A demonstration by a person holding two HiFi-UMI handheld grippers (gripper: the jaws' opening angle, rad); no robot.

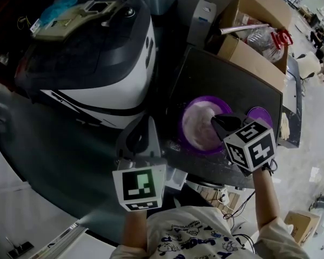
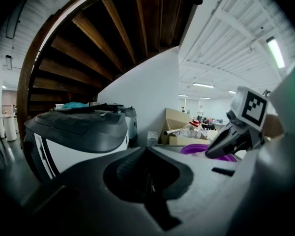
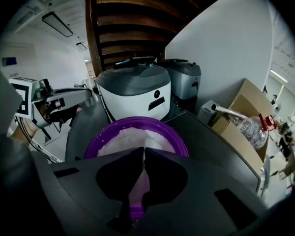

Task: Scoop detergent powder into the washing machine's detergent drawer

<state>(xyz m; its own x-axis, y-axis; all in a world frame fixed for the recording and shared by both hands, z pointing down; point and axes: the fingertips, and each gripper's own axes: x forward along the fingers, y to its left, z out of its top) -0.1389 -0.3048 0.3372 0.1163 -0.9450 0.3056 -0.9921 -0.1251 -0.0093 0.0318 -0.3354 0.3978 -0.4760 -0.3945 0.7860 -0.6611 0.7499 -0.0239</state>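
Left claw (image 2: 146,151) closed, empty | right claw (image 3: 142,150) grips scoop (image 3: 138,190) over powder bowl (image 3: 183,145)

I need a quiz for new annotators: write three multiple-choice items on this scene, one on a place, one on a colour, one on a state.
1. Where does the purple bowl stand? A on the floor; B on the dark flat top; C on a chair.
2. What colour is the powder in it? A white; B blue; C yellow.
3. How do the jaws of the left gripper stand? A wide apart; B shut on a cup; C shut, empty.
Key: 1 B, it rests on that top; 2 A, the heap looks white; 3 C, its own view shows them together with nothing between.
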